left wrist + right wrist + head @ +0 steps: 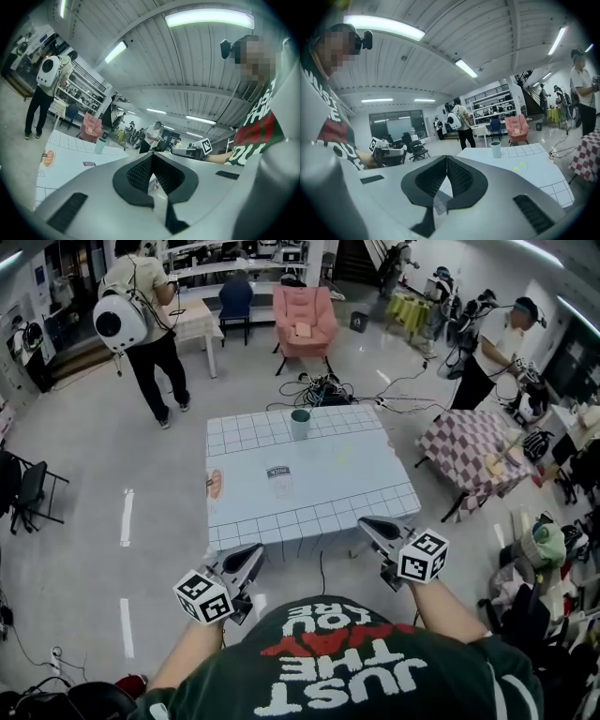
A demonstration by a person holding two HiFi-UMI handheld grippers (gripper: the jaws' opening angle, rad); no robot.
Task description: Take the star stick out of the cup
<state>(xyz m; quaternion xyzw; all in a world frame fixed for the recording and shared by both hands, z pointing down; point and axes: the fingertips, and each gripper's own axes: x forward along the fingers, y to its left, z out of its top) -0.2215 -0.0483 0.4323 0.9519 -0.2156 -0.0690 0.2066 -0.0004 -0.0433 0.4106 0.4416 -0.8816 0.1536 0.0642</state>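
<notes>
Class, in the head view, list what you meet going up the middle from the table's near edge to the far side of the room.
Dark label → green cup → cables → pink armchair.

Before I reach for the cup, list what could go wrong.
1. The cup stands near the table's far edge, far from both grippers; a long reach could knock it off toward the cables on the floor.
2. The left gripper and right gripper are both shut; one must open first or it may just bump the cup.
3. No stick shows above the cup's rim from here, so aiming may be guesswork.
</notes>
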